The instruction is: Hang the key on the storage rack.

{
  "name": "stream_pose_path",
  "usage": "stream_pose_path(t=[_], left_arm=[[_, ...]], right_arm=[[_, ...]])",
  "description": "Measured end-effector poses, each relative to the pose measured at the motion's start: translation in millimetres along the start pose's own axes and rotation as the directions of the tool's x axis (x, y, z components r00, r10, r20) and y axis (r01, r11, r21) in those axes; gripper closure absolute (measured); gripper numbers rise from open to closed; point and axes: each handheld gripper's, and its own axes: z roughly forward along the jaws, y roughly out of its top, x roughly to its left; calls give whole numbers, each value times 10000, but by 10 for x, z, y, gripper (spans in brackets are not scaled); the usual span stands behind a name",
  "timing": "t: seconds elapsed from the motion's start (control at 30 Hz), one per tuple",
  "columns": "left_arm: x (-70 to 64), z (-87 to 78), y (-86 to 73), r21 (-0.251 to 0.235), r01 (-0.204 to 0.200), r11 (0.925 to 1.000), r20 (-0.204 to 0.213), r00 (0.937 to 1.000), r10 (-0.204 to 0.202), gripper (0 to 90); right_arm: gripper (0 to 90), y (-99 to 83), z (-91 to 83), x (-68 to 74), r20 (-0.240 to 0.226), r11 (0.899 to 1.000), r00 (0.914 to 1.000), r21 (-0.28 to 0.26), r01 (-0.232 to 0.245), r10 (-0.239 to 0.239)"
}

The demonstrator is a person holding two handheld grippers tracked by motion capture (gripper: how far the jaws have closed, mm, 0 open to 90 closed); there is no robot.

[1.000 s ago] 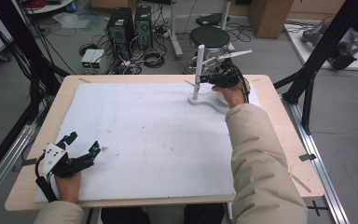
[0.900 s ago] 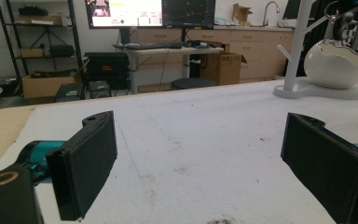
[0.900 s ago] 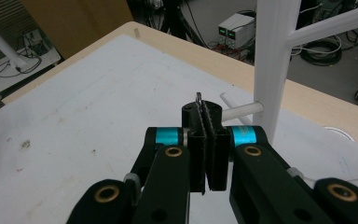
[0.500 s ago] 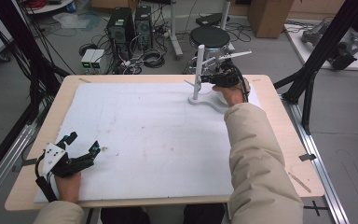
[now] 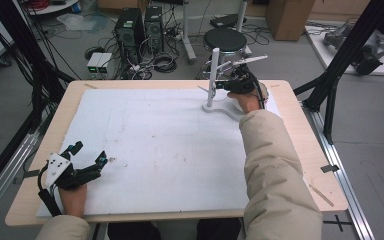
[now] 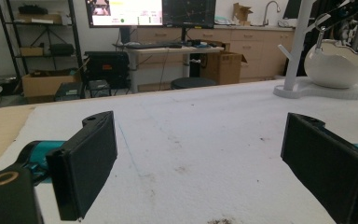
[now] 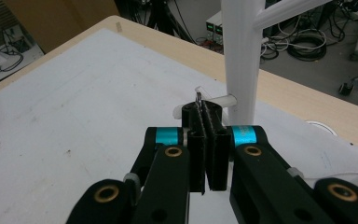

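Note:
A white stand point(image 5: 213, 75) with side pegs rises from a curved white base point(image 5: 221, 108) at the far right of the mat. Seen from the left gripper view, the stand point(image 6: 298, 46) has a white bowl point(image 6: 338, 67) on its base. My right gripper point(image 5: 226, 84) is at the post. In the right gripper view, my right gripper point(image 7: 207, 112) is shut on a thin metal piece point(image 7: 198, 99), right beside a short clear peg point(image 7: 224, 99) of the stand point(image 7: 240, 51). My left gripper point(image 5: 89, 152) rests on the mat's near left corner; it point(image 6: 200, 154) is open with nothing between its pads.
A white foam mat point(image 5: 155, 150) covers most of the wooden table point(image 5: 305, 150). Behind the table stand a black stool point(image 5: 225, 37), computer towers point(image 5: 135, 30) and loose cables. The person's right sleeve point(image 5: 270, 165) lies across the mat's right side.

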Motion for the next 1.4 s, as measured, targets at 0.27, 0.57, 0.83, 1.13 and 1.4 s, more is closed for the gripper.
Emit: stream_pose_path(t=[0.27, 0.57, 0.83, 1.13, 1.4], left_arm=[[0, 1, 1, 17, 5, 10000, 9, 10000, -5, 109], [3, 2, 1, 34, 11, 10000, 5, 10000, -11, 109], [-2, -4, -1, 20, -49, 10000, 1, 10000, 49, 109], [-8, 3, -1, -11, -40, 10000, -13, 10000, 40, 109], [-12, -1, -2, -41, -91, 9999, -4, 10000, 91, 109]], right_arm=[[874, -11, 67, -2, 278, 9999, 9996, 99, 106, -109], [843, -18, 56, -29, 483, 10000, 9988, -56, -7, 9], [835, -33, -144, 30, 524, 9987, 9986, -506, 98, -72], [650, -3, -619, 227, 68, 9940, 9989, -985, 472, -467], [177, -141, -985, 364, -1146, 9814, 9888, -1772, 741, -954]])
